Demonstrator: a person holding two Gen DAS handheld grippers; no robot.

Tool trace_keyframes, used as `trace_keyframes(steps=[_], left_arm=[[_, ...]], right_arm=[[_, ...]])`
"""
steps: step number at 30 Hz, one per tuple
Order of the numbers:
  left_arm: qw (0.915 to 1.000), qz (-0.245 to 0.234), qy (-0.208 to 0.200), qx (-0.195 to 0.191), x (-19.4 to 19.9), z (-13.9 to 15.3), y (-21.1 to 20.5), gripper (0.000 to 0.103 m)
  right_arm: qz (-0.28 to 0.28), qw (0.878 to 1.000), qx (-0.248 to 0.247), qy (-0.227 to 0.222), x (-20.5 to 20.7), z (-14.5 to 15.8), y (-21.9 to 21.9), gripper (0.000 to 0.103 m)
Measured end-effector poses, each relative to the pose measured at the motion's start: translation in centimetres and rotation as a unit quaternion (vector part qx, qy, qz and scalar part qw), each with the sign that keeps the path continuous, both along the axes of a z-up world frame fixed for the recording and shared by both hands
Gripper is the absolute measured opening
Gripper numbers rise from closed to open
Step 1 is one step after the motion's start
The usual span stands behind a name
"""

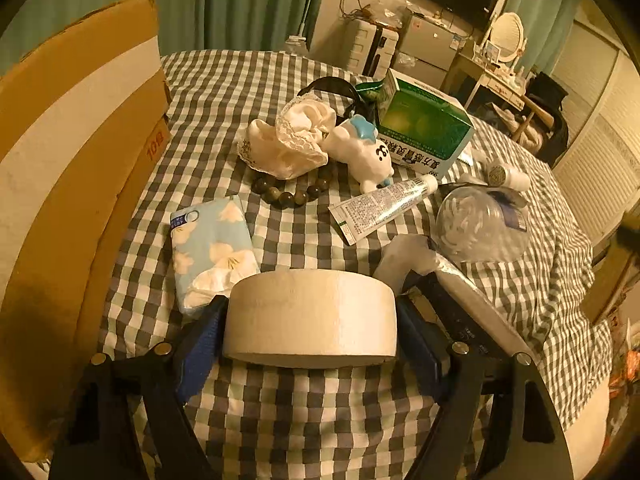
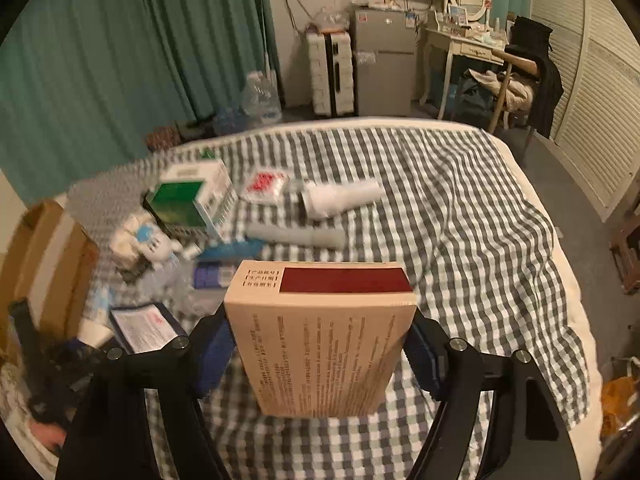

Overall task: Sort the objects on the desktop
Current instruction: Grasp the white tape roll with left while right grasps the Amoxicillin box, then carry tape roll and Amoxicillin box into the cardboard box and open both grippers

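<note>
Left claw (image 1: 312, 320) clenched on tape roll (image 1: 310, 316), lower centre: light, stiff. Right claw (image 2: 320, 344) grasping carton (image 2: 320, 340) by flat sides: light, crushable.

Left gripper (image 1: 311, 316) with black angular plastic linkage arms, round silver screw heads at the joints, blue pads (image 1: 200, 356) lining the fingers, right gripper (image 2: 320, 340) of identical build, black arms, silver screws, blue pads (image 2: 216, 356)

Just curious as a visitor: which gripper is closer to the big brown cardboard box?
Left. The left gripper, holding a cream tape roll, is right beside the cardboard box; the right gripper, holding a tan carton, is farther away.
</note>
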State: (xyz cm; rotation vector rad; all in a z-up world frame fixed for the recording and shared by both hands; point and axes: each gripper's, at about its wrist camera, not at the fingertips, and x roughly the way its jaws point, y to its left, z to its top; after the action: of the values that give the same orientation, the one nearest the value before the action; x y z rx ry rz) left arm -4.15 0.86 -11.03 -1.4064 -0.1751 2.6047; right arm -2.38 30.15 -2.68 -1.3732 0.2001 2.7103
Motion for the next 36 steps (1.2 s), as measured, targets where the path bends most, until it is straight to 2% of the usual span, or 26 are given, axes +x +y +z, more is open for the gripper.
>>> trace_keyframes(steps=[5, 10, 13, 16, 19, 22, 24, 26, 28, 30, 32, 36], left_arm=[[0.9999, 0.000, 0.009, -0.006, 0.3, 0.5, 0.0, 0.083], [0.9979, -0.005, 0.064, -0.010, 0.9, 4.0, 0.3, 0.083], [0.9956, -0.009, 0.093, -0.005, 1.2, 6.7, 0.0, 0.083], [0.9929, -0.009, 0.118, 0.004, 0.8, 10.1, -0.9, 0.083], [0.9874, 0.007, 0.158, 0.010, 0.0, 14.9, -3.0, 0.083], [0.9796, 0.036, 0.198, 0.008, -0.4, 19.7, -6.9, 0.083], [0.9762, 0.056, 0.209, -0.002, -0.2, 21.3, -10.0, 0.083], [0.9716, 0.090, 0.218, -0.023, 0.3, 21.5, -13.0, 0.083], [0.9703, 0.124, 0.204, -0.041, 0.4, 20.3, -16.1, 0.083], [0.9707, 0.145, 0.184, -0.055, 0.1, 18.6, -18.6, 0.083], [0.9735, 0.158, 0.157, -0.054, -0.6, 16.7, -20.6, 0.083], [0.9727, 0.196, 0.117, -0.042, -1.9, 13.6, -23.6, 0.083]], right_arm=[[0.002, 0.998, -0.034, -0.054, -0.6, -2.8, 1.0, 0.074], [-0.003, 0.999, -0.049, -0.022, 0.2, -1.2, 1.3, 0.074], [0.020, 0.999, -0.046, 0.003, 0.4, 0.5, -0.3, 0.074], [0.058, 0.997, -0.042, 0.033, 0.3, 2.7, -3.3, 0.074], [0.104, 0.991, -0.047, 0.075, -0.3, 5.7, -8.0, 0.074], [0.167, 0.976, -0.091, 0.108, -1.4, 8.8, -14.0, 0.074], [0.206, 0.963, -0.127, 0.119, -2.4, 10.6, -18.2, 0.074], [0.245, 0.947, -0.169, 0.120, -3.7, 11.7, -22.3, 0.074], [0.273, 0.933, -0.204, 0.114, -4.9, 12.0, -26.3, 0.074], [0.289, 0.927, -0.214, 0.107, -5.6, 12.0, -29.1, 0.074], [0.299, 0.925, -0.215, 0.099, -6.4, 11.4, -32.3, 0.074], [0.292, 0.933, -0.190, 0.087, -7.2, 10.1, -35.7, 0.074]])
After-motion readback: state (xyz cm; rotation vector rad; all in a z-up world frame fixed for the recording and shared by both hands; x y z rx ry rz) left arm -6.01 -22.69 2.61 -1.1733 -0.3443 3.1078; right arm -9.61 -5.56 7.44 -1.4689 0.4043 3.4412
